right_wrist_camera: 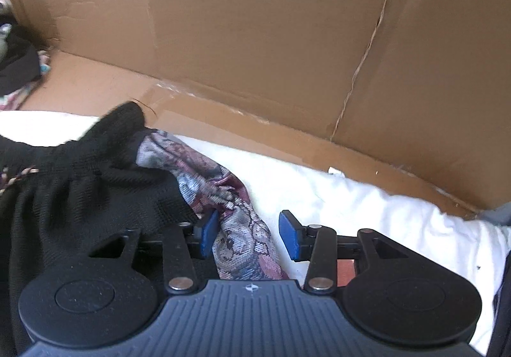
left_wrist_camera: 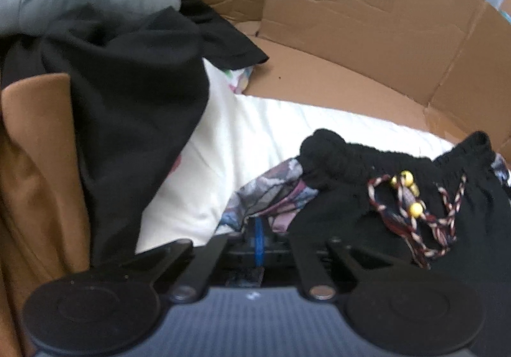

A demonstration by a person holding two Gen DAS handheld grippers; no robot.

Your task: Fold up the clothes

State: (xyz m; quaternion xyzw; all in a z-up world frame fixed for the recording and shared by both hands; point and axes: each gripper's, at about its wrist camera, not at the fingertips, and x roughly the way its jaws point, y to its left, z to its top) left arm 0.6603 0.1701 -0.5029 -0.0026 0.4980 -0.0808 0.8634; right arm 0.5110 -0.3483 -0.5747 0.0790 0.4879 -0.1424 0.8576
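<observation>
- Left wrist view: my left gripper (left_wrist_camera: 258, 240) has its fingers pinched together on the patterned fabric (left_wrist_camera: 271, 187) of the black knit garment (left_wrist_camera: 383, 178), which lies on the white bedding (left_wrist_camera: 255, 133).
- Its braided drawstring (left_wrist_camera: 412, 207) with yellow beads sits just right of there.
- A black cloth (left_wrist_camera: 134, 95) and a brown cloth (left_wrist_camera: 41, 165) are piled at left.
- My right gripper (right_wrist_camera: 247, 234) has its fingers apart, with the patterned strip lying between them.
- Cardboard wall (right_wrist_camera: 255, 37) stands at the far side.

Black garment (right_wrist_camera: 80, 197): matt ribbed knit cloth. Patterned panel (right_wrist_camera: 223, 197): woven fabric. Backdrop (right_wrist_camera: 255, 21): creased corrugated cardboard. Sheet (right_wrist_camera: 367, 207): white cloth.
</observation>
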